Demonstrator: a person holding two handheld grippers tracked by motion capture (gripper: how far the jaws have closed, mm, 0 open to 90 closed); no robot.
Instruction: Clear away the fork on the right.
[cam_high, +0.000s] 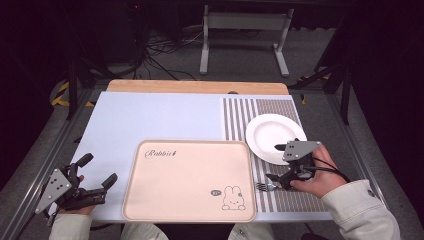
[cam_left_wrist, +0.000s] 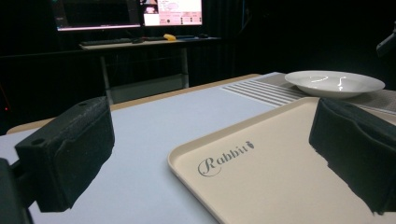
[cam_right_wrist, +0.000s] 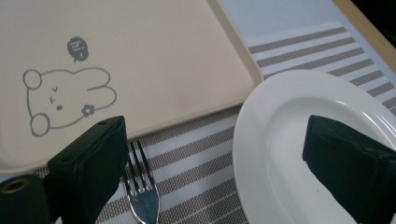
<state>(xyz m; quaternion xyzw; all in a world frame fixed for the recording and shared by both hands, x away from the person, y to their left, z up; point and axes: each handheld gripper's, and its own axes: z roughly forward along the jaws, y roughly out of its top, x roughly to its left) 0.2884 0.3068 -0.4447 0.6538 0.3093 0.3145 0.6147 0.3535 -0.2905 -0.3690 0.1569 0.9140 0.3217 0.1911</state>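
The work in hand looks like setting tableware on the tray (cam_high: 165, 200), and I judge it is at the approach step, w/ the fork (cam_high: 266, 186) as the thing to pick.

The fork lies flat on the striped mat (cam_high: 280, 112), just beside the tray's right edge and near the front of the white plate (cam_high: 267, 131). In the right gripper view its tines (cam_right_wrist: 136, 173) point toward the tray; the handle end is hidden at the bottom.

The right hand-held gripper (cam_high: 281, 162) hovers over this zone. Its jaws stand wide apart and grip nothing: one jaw is close over the fork's tine end, the other is above the plate rim (cam_right_wrist: 252, 112). I cannot tell if the lower jaw touches the fork or only hangs above it.

The left hand-held gripper (cam_high: 97, 171) is at the front left corner of the bench (cam_high: 150, 115), well apart from the fork. Its jaws are also spread wide, nothing between them. It points across the tray toward the plate.

Next move, as I judge: the right one must shift off the plate, bring both jaws around the fork's neck or handle, go low, then close. The fork is thin and flat on the mat, so a jaw could slide over it w/o catching. Also the plate is very near, a wide jaw may knock it.
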